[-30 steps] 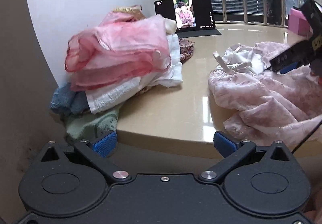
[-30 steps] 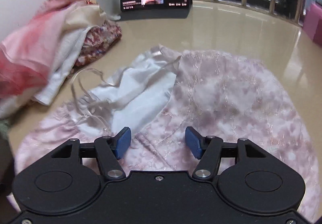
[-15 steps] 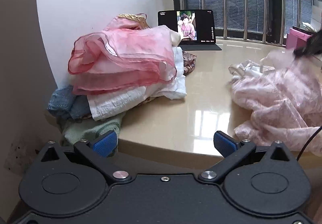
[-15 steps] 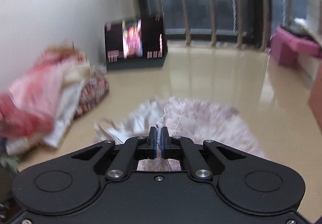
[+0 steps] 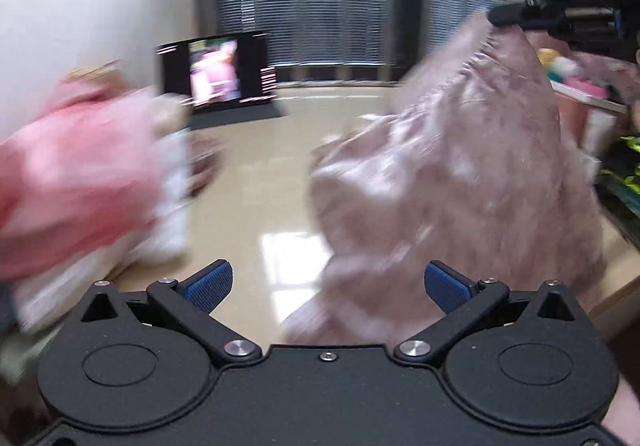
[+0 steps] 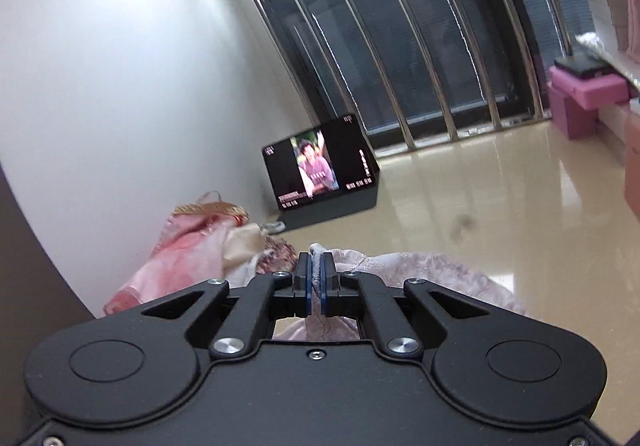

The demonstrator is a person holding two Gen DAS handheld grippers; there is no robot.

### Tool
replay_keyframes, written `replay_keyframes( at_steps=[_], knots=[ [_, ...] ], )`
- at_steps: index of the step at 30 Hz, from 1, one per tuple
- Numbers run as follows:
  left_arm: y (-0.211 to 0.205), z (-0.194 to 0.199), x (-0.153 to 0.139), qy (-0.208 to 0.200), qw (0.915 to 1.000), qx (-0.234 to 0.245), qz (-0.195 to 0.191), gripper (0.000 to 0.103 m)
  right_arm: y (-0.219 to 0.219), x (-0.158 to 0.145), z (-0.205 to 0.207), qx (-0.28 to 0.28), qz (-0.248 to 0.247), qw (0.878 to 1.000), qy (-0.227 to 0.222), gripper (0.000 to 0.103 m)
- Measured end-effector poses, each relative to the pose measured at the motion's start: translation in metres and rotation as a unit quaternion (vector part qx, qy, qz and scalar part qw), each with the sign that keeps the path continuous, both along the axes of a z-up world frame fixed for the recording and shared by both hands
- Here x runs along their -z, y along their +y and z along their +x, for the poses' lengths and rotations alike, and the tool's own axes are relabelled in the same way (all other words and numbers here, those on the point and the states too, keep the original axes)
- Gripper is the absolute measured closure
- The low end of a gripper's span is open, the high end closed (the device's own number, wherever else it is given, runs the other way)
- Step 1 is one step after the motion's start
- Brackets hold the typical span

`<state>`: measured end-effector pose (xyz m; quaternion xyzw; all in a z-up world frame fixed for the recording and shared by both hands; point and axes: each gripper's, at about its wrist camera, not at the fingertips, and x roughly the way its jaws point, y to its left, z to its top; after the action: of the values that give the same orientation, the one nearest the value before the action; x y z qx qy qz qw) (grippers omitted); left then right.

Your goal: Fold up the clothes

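1. pale pink garment (image 5: 472,173) hangs bunched from the right gripper (image 6: 316,278), lifted well above the counter (image 5: 256,173); its lower part trails down toward the counter edge near the left gripper (image 5: 326,288).
2. right fingers (image 6: 327,278) are pressed together on a thin gathered ridge of the fabric; only a narrow strip shows between the pads. risk: such a small bite could slip out under the cloth's own weight, dropping it in a heap.
3. left fingers (image 5: 210,284) stand wide apart, holding nothing, just beside the hanging hem. left view is smeared with motion blur, so exact hem position cannot be told.
4. risk: a grab at bunched cloth may catch several layers at once, and the fold would come out crooked.
5. risk: loose fabric near the counter edge could slide off the near side.
6. stack of clothes (image 5: 80,181) sits at the left by the wall; swinging cloth could brush it and topple the top pink layer.
7. tablet (image 6: 320,173) stands propped at the back, well apart from the garment; a wide sweep might still reach it.
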<state>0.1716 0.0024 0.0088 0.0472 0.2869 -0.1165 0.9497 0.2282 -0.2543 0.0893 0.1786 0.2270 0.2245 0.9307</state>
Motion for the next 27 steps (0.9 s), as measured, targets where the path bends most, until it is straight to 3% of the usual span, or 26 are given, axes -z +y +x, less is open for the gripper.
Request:
replay_keyframes(
  at_steps=[6,8,11,12,13,15,19,22,23,25,27],
  knots=[
    [-0.038,0.06,0.019,0.048,0.9981,0.035,-0.019,0.0,-0.005,-0.026,-0.021,-0.037,0.016,0.999,-0.033,0.1],
    [-0.041,0.084,0.019,0.054,0.9974,0.028,-0.039,0.007,0.003,-0.037,-0.014,-0.043,0.007,0.998,-0.041,0.1],
    [-0.033,0.127,-0.005,0.034,0.9977,-0.015,-0.056,0.023,0.008,-0.063,0.004,-0.025,0.001,0.998,-0.063,0.1],
    [-0.028,0.142,-0.02,0.023,0.9975,-0.026,-0.061,0.037,0.005,-0.07,0.004,-0.015,0.006,0.997,-0.073,0.1],
    [-0.02,0.156,-0.042,0.008,0.9971,-0.035,-0.067,0.044,0.001,-0.077,0.005,-0.004,0.011,0.996,-0.084,0.1],
    [-0.004,0.176,-0.091,-0.026,0.9957,-0.056,-0.07,0.05,-0.007,-0.092,0.005,0.018,0.02,0.994,-0.105,0.101],
    [0.021,0.19,-0.19,-0.113,0.9888,-0.096,-0.022,0.051,-0.023,-0.122,0.007,0.06,0.04,0.986,-0.147,0.103],
    [0.026,0.187,-0.229,-0.14,0.9861,-0.087,-0.018,0.047,-0.035,-0.144,0.008,0.092,0.054,0.978,-0.178,0.103],
    [0.026,0.184,-0.229,-0.133,0.9875,-0.084,-0.012,0.044,-0.038,-0.15,0.008,0.102,0.057,0.975,-0.187,0.103],
    [0.02,0.175,-0.21,-0.119,0.9892,-0.084,0.019,0.041,-0.04,-0.118,0.001,0.104,0.012,0.982,-0.156,0.099],
    [0.016,0.166,-0.171,-0.093,0.9908,-0.08,0.058,0.041,-0.038,-0.079,-0.002,0.092,-0.037,0.988,-0.116,0.097]
  ],
)
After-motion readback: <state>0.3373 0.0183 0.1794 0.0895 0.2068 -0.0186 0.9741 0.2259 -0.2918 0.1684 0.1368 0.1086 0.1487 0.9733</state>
